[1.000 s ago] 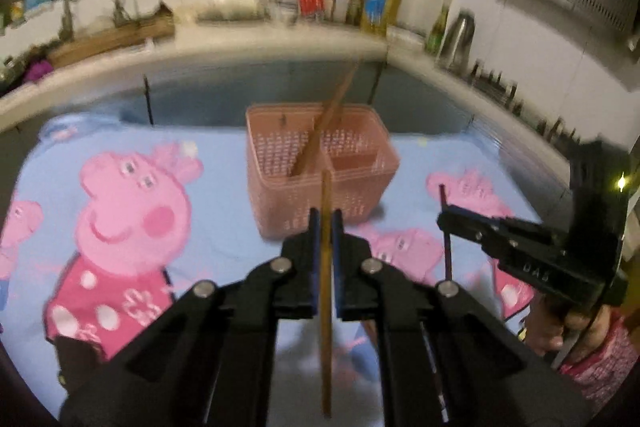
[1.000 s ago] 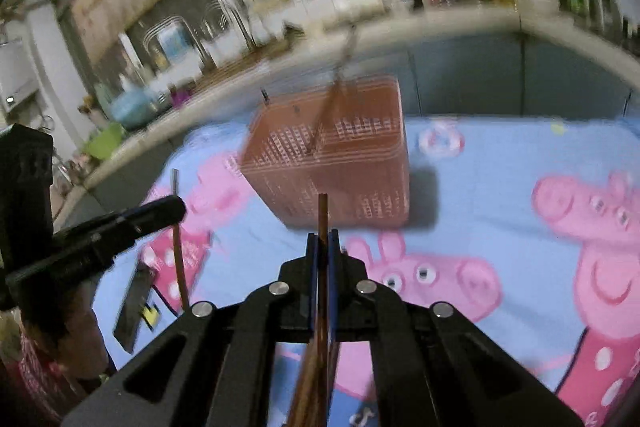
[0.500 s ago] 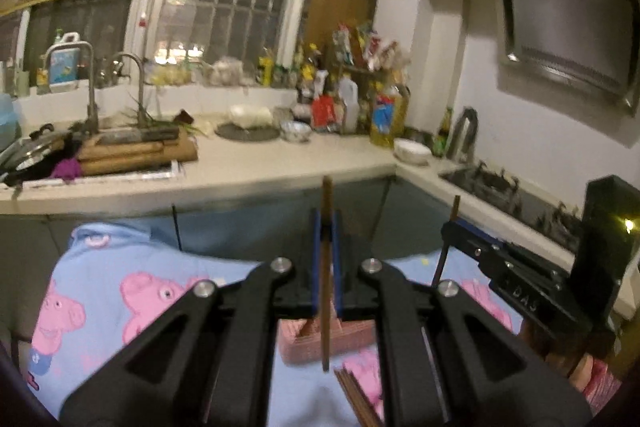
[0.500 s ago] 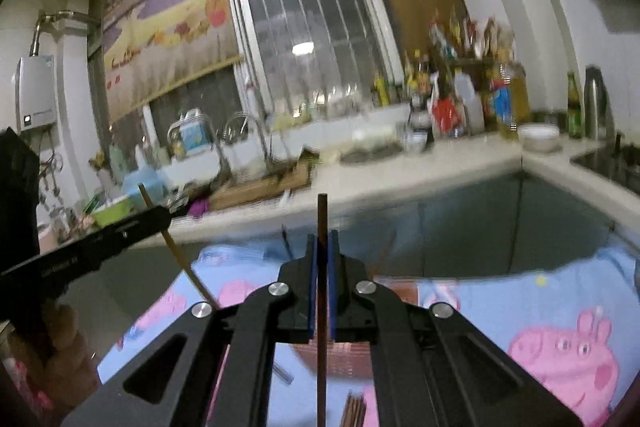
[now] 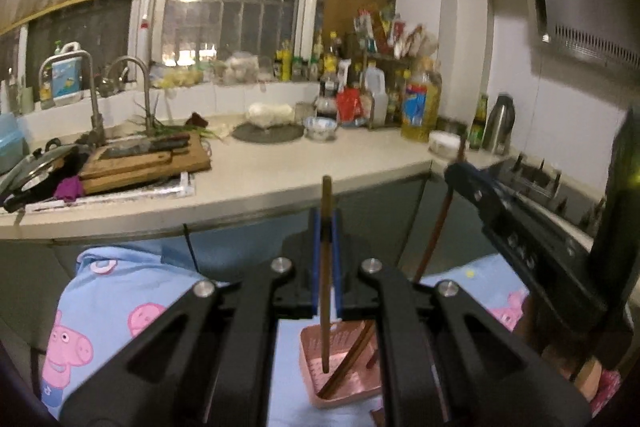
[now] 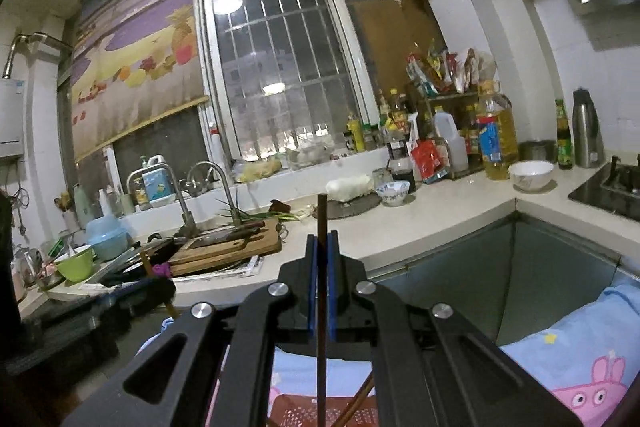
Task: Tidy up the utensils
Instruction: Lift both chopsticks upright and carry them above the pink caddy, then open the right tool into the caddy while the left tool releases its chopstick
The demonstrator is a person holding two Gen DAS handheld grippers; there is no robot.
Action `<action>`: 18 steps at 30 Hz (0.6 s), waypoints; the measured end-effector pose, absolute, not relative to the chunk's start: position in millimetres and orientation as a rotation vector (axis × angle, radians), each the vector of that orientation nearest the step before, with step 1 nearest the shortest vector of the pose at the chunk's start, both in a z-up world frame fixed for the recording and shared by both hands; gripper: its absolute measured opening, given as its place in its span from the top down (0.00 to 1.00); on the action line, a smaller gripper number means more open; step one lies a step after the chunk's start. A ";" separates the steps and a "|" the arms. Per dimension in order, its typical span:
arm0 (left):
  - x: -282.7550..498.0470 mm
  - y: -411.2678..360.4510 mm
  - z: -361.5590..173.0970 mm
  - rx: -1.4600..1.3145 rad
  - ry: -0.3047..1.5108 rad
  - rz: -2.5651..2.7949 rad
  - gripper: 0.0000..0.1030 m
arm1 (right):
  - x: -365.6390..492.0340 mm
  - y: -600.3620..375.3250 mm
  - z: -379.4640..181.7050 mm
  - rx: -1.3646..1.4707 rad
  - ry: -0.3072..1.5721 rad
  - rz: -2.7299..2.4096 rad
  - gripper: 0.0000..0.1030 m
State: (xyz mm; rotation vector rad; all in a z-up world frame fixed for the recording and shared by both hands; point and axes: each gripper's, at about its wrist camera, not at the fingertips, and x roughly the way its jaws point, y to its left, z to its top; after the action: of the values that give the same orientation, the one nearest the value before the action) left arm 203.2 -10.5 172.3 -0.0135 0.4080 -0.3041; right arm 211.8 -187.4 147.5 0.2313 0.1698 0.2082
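My left gripper (image 5: 326,223) is shut on a brown chopstick (image 5: 325,291) held upright; its lower tip hangs over the pink basket (image 5: 340,387) below. A second chopstick (image 5: 348,363) leans inside the basket. My right gripper (image 6: 321,241) is shut on a dark chopstick (image 6: 321,307), also upright, above the same basket (image 6: 304,413). The right gripper (image 5: 460,173) shows at the right of the left wrist view with its chopstick (image 5: 436,227). The left gripper (image 6: 160,285) shows at the left of the right wrist view.
The basket stands on a blue Peppa Pig cloth (image 5: 104,307). Behind is a kitchen counter (image 5: 280,171) with a sink tap (image 5: 136,83), cutting boards (image 5: 152,159), bottles (image 5: 416,103), a white bowl (image 6: 530,175) and a stove (image 5: 536,179) at right.
Both grippers have tilted up further and risen slightly with their chopsticks. The basket has slid lower in both views, and the counter fills more of the frame.
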 end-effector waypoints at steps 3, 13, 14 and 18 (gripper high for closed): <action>213.6 -15.8 153.7 0.021 0.459 -0.300 0.95 | 224.0 -187.9 126.1 0.252 0.226 0.209 1.00; 230.0 -30.6 103.5 0.074 0.633 -0.282 0.94 | 240.8 -185.9 69.7 0.332 0.475 0.231 1.00; 228.8 -30.3 102.7 0.071 0.644 -0.282 0.94 | 240.2 -184.9 67.8 0.327 0.500 0.229 1.00; 210.4 -23.7 117.0 0.046 0.623 -0.275 0.93 | 223.0 -187.2 77.7 0.328 0.478 0.224 1.00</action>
State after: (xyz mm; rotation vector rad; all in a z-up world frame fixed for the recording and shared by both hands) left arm 210.4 -23.7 117.0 0.0464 0.6232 -0.2754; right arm 223.0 -187.2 77.7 0.3283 0.4778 0.2240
